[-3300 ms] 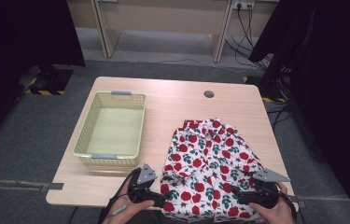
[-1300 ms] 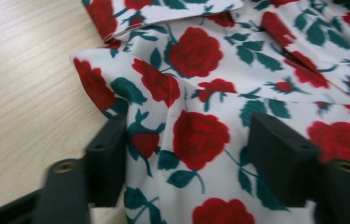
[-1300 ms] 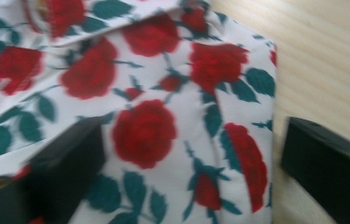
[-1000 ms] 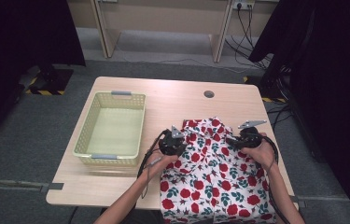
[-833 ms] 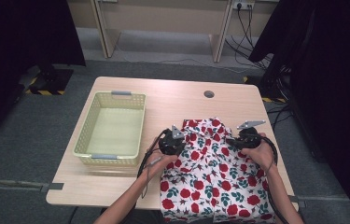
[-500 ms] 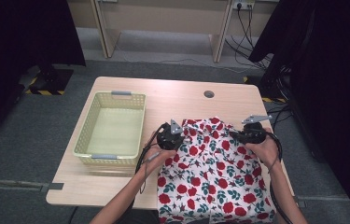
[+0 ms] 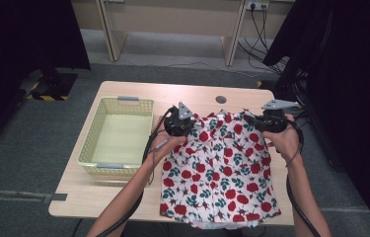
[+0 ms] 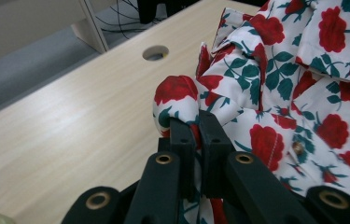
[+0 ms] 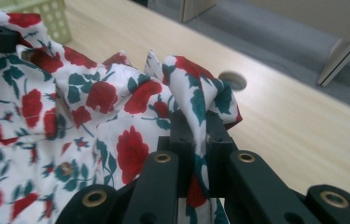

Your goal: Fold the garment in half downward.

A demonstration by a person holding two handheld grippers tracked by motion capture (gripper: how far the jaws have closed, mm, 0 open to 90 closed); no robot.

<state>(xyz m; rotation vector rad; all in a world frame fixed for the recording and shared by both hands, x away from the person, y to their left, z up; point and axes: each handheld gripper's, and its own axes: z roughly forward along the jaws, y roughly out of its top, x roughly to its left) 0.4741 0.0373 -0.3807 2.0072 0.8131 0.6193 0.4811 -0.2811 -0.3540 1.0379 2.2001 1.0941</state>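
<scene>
My left gripper (image 7: pixel 188 122) and right gripper (image 7: pixel 252 120) each pinch a top corner of the rose-print shirt (image 7: pixel 219 168), jaws clamped on fabric. The shirt hangs over the wooden table (image 7: pixel 123 195), beside the yellow basket (image 7: pixel 89 148).

White rose-print shirt (image 7: pixel 217 173) spread flat, far corners lifted, near edge overhanging table.

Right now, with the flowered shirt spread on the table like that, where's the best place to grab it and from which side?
Grip the flowered shirt at its two far corners, coming from the near side and above. There the cloth bunches into folds thick enough to pinch, while the middle lies flat. The left gripper and right gripper are each shut on such a fold already, probably a sound hold.
</scene>
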